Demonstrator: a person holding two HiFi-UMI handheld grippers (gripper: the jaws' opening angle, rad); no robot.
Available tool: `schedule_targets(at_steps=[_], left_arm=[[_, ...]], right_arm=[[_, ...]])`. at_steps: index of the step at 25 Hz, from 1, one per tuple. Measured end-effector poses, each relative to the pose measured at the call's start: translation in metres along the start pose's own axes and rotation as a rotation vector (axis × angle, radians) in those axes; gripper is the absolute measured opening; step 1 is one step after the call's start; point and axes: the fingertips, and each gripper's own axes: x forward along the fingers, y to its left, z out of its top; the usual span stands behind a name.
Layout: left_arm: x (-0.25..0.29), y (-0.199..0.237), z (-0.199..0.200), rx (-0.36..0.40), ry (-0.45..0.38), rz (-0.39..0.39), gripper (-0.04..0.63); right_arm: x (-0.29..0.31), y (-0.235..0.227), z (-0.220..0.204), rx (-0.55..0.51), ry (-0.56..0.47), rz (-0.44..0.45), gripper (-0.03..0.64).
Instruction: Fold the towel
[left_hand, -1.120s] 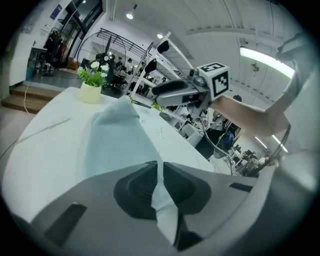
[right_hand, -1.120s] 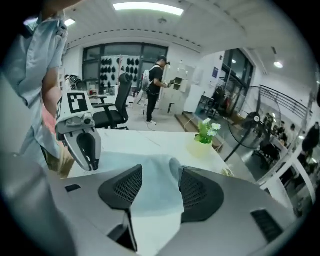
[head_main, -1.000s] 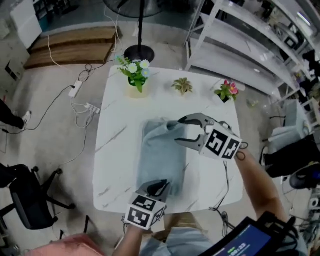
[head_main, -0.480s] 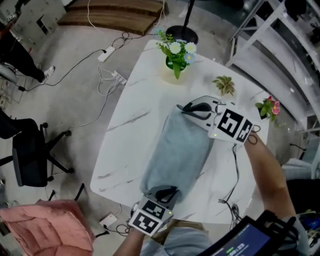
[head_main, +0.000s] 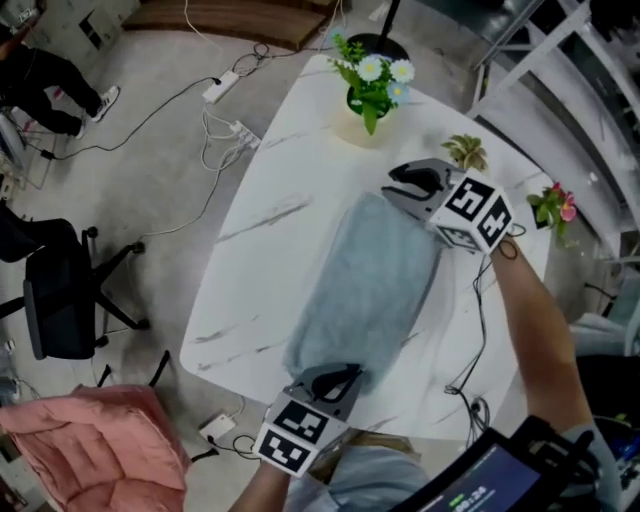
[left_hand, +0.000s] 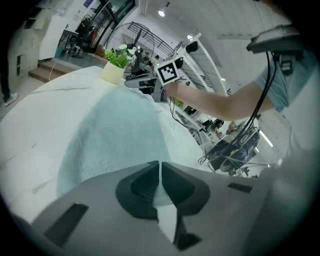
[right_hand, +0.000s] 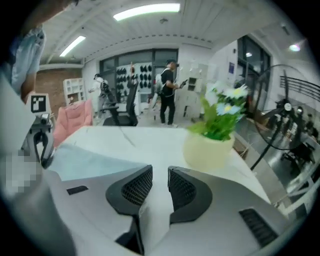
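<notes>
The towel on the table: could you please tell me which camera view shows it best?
The head view: it shows nearly the whole towel lying lengthwise on the white table. The left gripper view sees most of it at a low angle; the right gripper view catches only a strip.

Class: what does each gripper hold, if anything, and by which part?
Left gripper: its fingers, just closing, pinch the towel at its near end. Right gripper: its fingers, just opening, stand apart with nothing between them, so it holds nothing.
</notes>
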Motion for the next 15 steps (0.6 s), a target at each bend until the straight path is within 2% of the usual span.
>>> schedule_targets(at_steps=[2,5,8,10,12,15], left_arm=[[-0.019,-0.001,0.017,0.009,-0.056,0.006,0.021],[-0.035,0.014,0.023,0.096,-0.048,0.077,0.02],[-0.036,0.041,0.001,0.163,0.055,0.142,0.02],[-0.039,0.055,-0.014,0.182,0.112,0.163,0.02],[-0.043,0.06,-0.021,0.175,0.124,0.155,0.02],[-0.042,0.062,-0.022,0.163,0.117,0.146,0.02]], right_arm=[[-0.03,-0.007,0.031,0.047,-0.091,-0.061,0.115],[-0.066,0.032,0.046,0.043,-0.109,-0.039,0.112],[-0.065,0.092,0.01,0.034,-0.03,0.039,0.104],[-0.056,0.112,-0.026,0.053,0.039,0.05,0.098],[-0.054,0.112,-0.057,0.101,0.081,0.023,0.083],[-0.06,0.098,-0.082,0.189,0.089,0.001,0.083]])
